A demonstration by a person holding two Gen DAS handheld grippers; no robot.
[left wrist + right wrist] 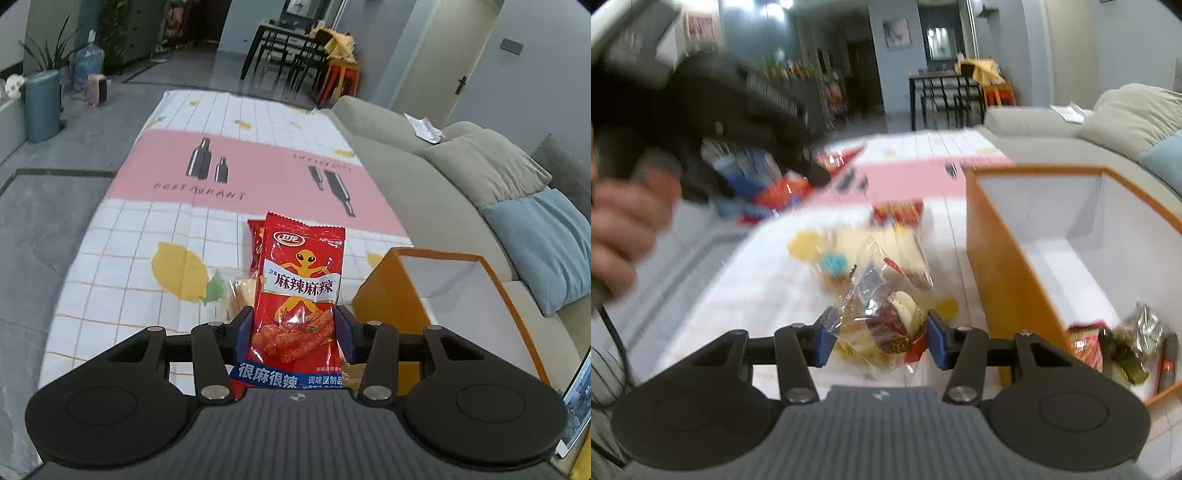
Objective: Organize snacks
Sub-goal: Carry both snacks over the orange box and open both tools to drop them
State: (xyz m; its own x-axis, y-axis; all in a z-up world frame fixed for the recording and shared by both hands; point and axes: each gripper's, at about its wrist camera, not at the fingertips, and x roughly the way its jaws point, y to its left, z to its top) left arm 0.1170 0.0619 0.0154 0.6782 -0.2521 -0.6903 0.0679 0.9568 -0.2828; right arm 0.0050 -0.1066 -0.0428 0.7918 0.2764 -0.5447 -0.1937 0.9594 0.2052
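Red snack packet (299,295), logo oval at top: 卫龙
Red snack packet, white banner across the middle: 卫龙 麻辣麻辣
Red snack packet, blue band at the bottom: 很麻很辣
Red snack packet, small print beside the blue band: 调味面制品
Red snack packet, fine print under the food photo: too small to read
Tablecloth (177,147), pink band under the two bottle drawings: RESTAURANT
Tablecloth, pink band above the second pair of bottles: a short line of letters, upside down and too blurred to read
Clear-wrapped snack (886,317) in the right wrist view: printing on the wrapper blurred, unreadable
Packets in the orange box (1004,258): labels blurred, unreadable
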